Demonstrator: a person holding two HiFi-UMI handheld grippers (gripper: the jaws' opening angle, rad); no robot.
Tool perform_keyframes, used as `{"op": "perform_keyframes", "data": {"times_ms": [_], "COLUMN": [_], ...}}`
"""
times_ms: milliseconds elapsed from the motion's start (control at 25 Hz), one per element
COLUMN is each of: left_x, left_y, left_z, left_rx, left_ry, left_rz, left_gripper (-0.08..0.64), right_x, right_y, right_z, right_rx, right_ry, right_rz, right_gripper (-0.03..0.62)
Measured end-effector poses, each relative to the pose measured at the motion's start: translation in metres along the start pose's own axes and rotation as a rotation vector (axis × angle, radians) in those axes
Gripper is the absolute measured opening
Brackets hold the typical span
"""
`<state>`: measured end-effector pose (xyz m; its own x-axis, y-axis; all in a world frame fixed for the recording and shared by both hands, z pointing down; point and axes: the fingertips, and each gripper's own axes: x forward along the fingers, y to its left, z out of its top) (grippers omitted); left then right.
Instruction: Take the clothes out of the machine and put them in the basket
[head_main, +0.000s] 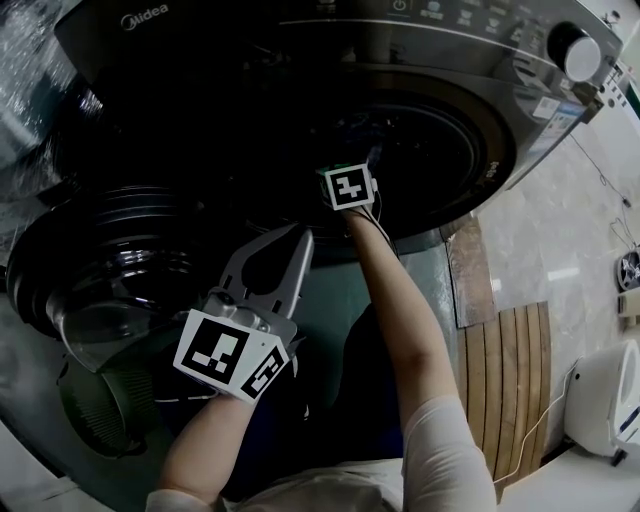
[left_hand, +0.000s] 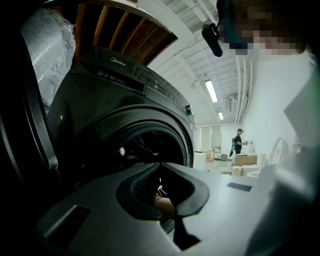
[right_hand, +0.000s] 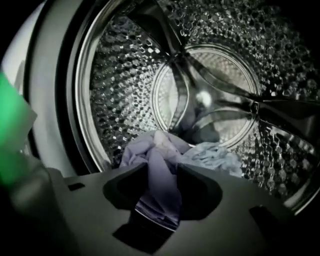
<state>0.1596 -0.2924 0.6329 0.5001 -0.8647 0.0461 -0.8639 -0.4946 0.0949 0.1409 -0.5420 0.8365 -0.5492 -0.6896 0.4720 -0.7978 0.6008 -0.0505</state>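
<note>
Early stage: right gripper (right_hand: 162, 170) jaws pinch lavender garment (right_hand: 155, 147) inside drum (right_hand: 125, 75); pale-blue garment (right_hand: 215, 157) remains. Left gripper (head_main: 301, 238) jaws pressed together, empty.

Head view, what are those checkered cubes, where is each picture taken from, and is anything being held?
A person holds a two-jaw gripper in each hand; the cubes are part of those. The head view looks down at a washing machine with its door open. The other two cameras ride on the grippers. The left gripper is outside, shut and empty. The right gripper reaches into the drum, closed on a lilac cloth; a pale blue cloth lies beyond it.
</note>
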Motion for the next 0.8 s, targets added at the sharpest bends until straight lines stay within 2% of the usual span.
{"op": "perform_keyframes", "data": {"times_ms": [80,120,160,200,800], "left_x": [0.000,0.000,0.000,0.000,0.000], "left_y": [0.001,0.001,0.001,0.002,0.011], "left_z": [-0.001,-0.001,-0.001,-0.002,-0.005], "left_rx": [-0.005,-0.005,-0.004,-0.003,-0.015], "left_ry": [0.001,0.002,0.003,0.004,0.009], "left_rz": [0.001,0.000,0.000,0.000,0.020], "left_gripper": [0.021,0.021,0.021,0.021,0.021], "right_x": [0.003,0.004,0.005,0.005,-0.029], "right_y": [-0.002,-0.002,-0.003,-0.003,0.007], "right_z": [-0.006,-0.009,-0.010,-0.011,0.007], "right_rx": [0.011,0.016,0.023,0.029,-0.008], "right_ry": [0.014,0.020,0.023,0.023,-0.110], "right_rz": [-0.011,-0.015,-0.017,-0.017,-0.039], "right_gripper": [0.164,0.129,0.065,0.050,0.034]}}
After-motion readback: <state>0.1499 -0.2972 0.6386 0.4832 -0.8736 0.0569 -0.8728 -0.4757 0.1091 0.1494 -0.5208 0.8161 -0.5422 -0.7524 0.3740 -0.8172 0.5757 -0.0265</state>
